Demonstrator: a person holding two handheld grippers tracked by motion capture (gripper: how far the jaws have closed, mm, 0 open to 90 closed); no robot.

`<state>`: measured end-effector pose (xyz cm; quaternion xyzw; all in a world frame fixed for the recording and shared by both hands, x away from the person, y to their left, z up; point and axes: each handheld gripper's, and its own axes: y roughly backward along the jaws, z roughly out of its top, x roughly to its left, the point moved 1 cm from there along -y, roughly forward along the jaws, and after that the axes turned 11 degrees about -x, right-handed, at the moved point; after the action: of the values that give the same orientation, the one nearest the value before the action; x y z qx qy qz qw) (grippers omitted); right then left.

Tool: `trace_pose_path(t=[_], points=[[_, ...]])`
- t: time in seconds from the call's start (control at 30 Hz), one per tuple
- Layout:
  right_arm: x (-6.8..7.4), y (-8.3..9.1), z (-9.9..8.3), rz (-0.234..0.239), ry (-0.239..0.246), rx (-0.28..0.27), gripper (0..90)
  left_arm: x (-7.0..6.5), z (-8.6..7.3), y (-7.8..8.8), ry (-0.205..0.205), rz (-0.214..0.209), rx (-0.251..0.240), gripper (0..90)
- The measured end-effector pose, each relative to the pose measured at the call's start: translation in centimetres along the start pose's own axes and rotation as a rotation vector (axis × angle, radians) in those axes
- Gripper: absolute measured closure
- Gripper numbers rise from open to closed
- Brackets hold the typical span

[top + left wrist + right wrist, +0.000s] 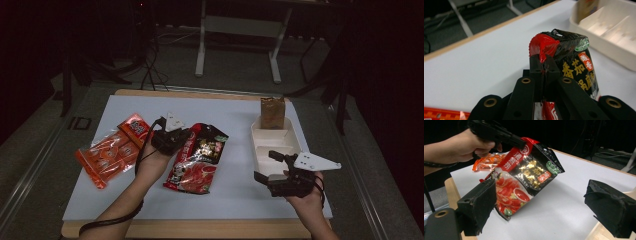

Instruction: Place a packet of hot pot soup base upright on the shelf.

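An orange crinkled snack packet (pixel 107 152) lay flat at the table's left. Beside it, the left gripper (pixel 181 138) was clamped tight on the top edge of a glossy red-and-black foil pouch (pixel 197 157), tilting it up off the white tabletop (pixel 235 185). The right gripper (pixel 272 167) hovered with jaws wide apart, holding nothing, beside the white plastic compartment tray (pixel 260 157).

We see a black-and-red pouch (pixel 196 157) with yellow lettering, a green badge and printed red tomatoes, an orange packet (pixel 111 150) patterned with white rings at left, and a cream tray (pixel 260 156) at right
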<state>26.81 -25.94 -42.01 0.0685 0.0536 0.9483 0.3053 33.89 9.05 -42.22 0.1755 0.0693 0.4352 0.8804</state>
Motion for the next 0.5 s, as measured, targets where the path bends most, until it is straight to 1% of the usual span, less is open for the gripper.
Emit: trace_pose_path(t=[0.1,0.13,0.17,0.2,0.23,0.27,0.3,0.37,0.4,0.43,0.5], points=[[0.1,0.0,0.2,-0.010,0.006,0.005,13.1,-1.0,0.6,0.8,-0.023,-0.033,-0.029,89.1],[0.1,0.0,0.3,-0.012,0.005,0.005,13.2,-1.3,0.8,1.0,-0.033,-0.034,-0.045,89.1],[0.1,0.0,0.3,-0.011,0.002,0.009,13.3,-1.3,0.8,1.0,-0.033,-0.034,-0.045,89.1],[0.0,0.0,0.4,-0.011,0.001,0.008,13.5,-1.6,1.0,1.3,-0.036,-0.040,-0.054,89.1],[0.1,0.0,0.5,-0.015,0.006,0.009,13.6,-2.2,1.4,1.8,-0.039,-0.051,-0.081,89.1],[0.1,-0.1,0.5,-0.018,0.010,0.011,13.6,-2.5,1.6,2.1,-0.050,-0.054,-0.091,89.1],[0.1,-0.1,0.6,-0.018,0.013,0.014,13.6,-2.7,1.8,2.4,-0.052,-0.056,-0.110,89.1],[0.2,-0.2,0.7,-0.017,0.014,0.010,13.8,-3.1,2.1,2.9,-0.081,-0.077,-0.139,89.1],[0.2,-0.3,0.8,-0.014,0.014,0.009,13.8,-3.1,2.1,2.9,-0.081,-0.077,-0.139,89.1],[0.3,-0.3,0.9,-0.013,0.018,0.009,14.1,-3.1,2.4,3.1,-0.062,-0.110,-0.165,89.1],[0.4,-0.4,1.0,-0.013,0.022,0.003,14.1,-3.1,2.5,3.4,-0.039,-0.125,-0.198,89.0]])
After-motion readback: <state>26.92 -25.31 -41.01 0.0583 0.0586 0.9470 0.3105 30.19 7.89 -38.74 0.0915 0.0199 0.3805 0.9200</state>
